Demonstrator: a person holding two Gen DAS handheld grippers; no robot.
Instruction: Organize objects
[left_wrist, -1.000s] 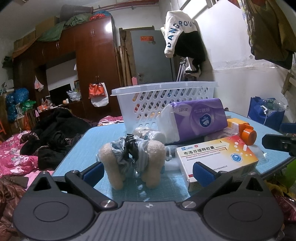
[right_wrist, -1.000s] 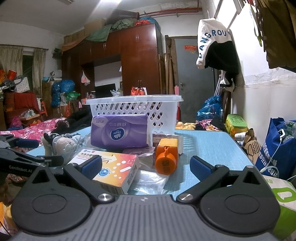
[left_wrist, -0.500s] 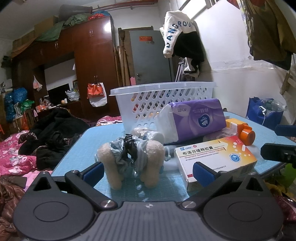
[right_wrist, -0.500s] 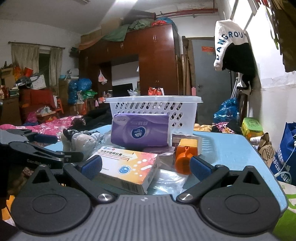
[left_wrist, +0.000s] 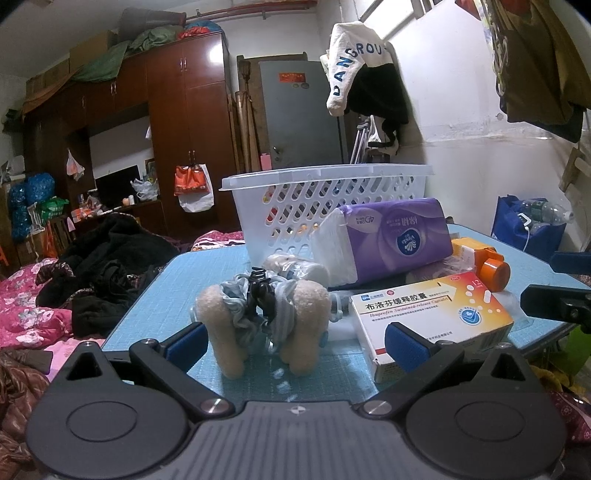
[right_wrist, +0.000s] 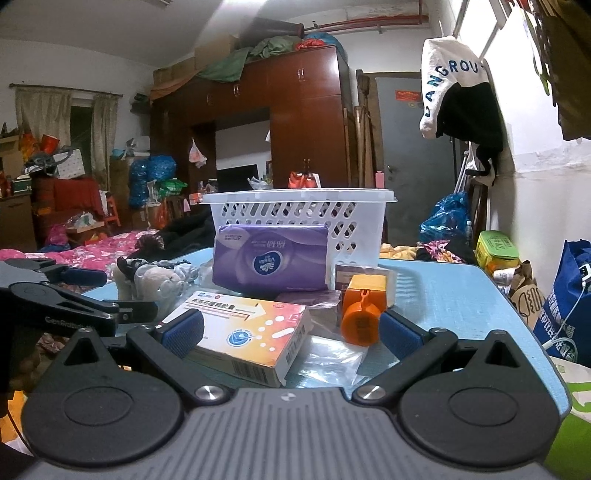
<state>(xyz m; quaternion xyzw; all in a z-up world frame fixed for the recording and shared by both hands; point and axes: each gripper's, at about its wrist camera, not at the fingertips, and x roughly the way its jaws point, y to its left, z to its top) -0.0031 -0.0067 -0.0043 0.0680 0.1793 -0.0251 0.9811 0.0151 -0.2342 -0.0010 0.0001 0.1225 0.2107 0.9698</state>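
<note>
Blue rubber pads are spreading wide on both tools, and we are gripping nothing yet. Our left gripper (left_wrist: 295, 338) is hovering low at the near edge of the blue table (left_wrist: 207, 266), jaws apart on either side of the plush toy (left_wrist: 264, 314), which is sitting just ahead, centred between the fingers. We are judging that as the lined-up target: the toy is squarely in the gap, so a push forward and a squeeze should take it.

Our right gripper (right_wrist: 290, 330) is also standing open, with the medicine box (right_wrist: 245, 332) lying just ahead of its left finger and the orange bottle (right_wrist: 362, 314) lying on its side just ahead, close to its right finger. Beyond those, the purple tissue pack (right_wrist: 271, 258) is leaning against the white basket (right_wrist: 299, 212) at the far side. We are reading the basket as the place everything is bound for, since it is the only container on the table.

Looking at the toy itself: cream fuzzy limbs are pointing toward us, a pale blue striped ruffle is bunching round the middle, and something small and black is sitting on top. It is looking soft, so it should squash under the pads. The clear plastic bag (right_wrist: 332, 356) under the bottle is looking slippery.
</note>
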